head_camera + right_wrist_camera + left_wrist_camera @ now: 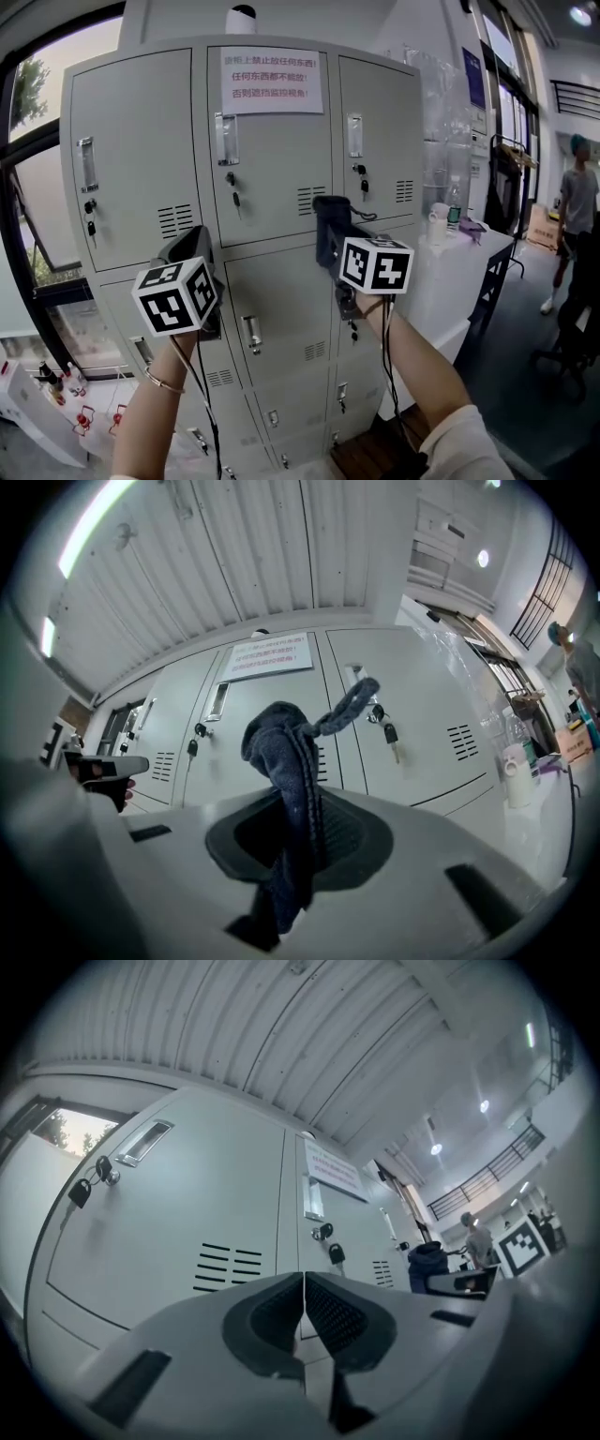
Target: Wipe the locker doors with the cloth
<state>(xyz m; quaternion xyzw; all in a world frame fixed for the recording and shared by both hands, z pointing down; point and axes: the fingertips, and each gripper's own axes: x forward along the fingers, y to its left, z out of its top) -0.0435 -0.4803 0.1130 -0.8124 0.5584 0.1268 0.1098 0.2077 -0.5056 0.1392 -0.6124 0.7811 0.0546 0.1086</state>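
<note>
Nearest, at about 8 o'clock in the head view, the left gripper is held up with its marker cube toward the camera. Its own view shows the two jaws pressed together with nothing between them, so it is empty.

Just right of centre, toward 4 o'clock, the right gripper is clamped on the dark blue cloth. The cloth sticks up past the jaws in a bunched wad, with one loose tail trailing toward 2 o'clock.

Beyond them, from 9 to 1 o'clock, stand the grey lockers. The cloth is raised near the seam under the upper middle door. Whether it touches the metal I cannot tell.

A paper notice hangs at 12 o'clock, and keys dangle from the locks. Farther off at 3 o'clock are a white table and a person.

I judge that wiping is about to begin or only just under way. The next move calls for pressing the wad flat on the door and sweeping across it, steering around the keys and handles so the loose tail doesn't snag.
</note>
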